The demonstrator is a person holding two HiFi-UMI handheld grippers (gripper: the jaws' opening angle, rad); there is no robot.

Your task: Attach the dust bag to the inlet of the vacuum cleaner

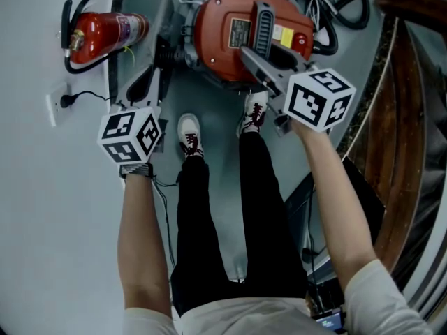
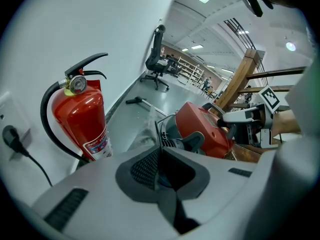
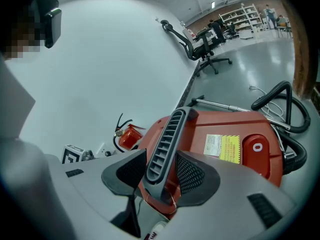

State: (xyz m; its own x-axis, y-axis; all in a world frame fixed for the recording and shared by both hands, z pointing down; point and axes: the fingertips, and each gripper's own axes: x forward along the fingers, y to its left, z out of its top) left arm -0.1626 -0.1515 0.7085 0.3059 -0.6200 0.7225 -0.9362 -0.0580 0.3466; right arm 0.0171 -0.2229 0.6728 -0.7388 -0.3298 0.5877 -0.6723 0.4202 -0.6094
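Lining up, probably — clamping the vacuum cleaner [image 3: 225,129] by its handle [image 3: 167,144] in the right gripper [image 3: 162,173], pinching the dust bag [image 2: 142,131] beside the vacuum cleaner in the left gripper [image 2: 160,166]. Next — seat squarely on inlet.

The vacuum cleaner [image 1: 237,33] stands on the floor [image 1: 216,117], just ahead of the person's shoes [image 1: 188,132]. Its handle [image 3: 167,134] runs between the right tongs [image 3: 161,159]. The dust bag [image 2: 145,133] sits at the vacuum's left, in the left tongs [image 2: 160,154]. Further left, a fire extinguisher [image 1: 101,33] stands against the wall [image 1: 35,222], near a socket [image 1: 52,107]. A hose [image 3: 280,86] loops at the vacuum's right.
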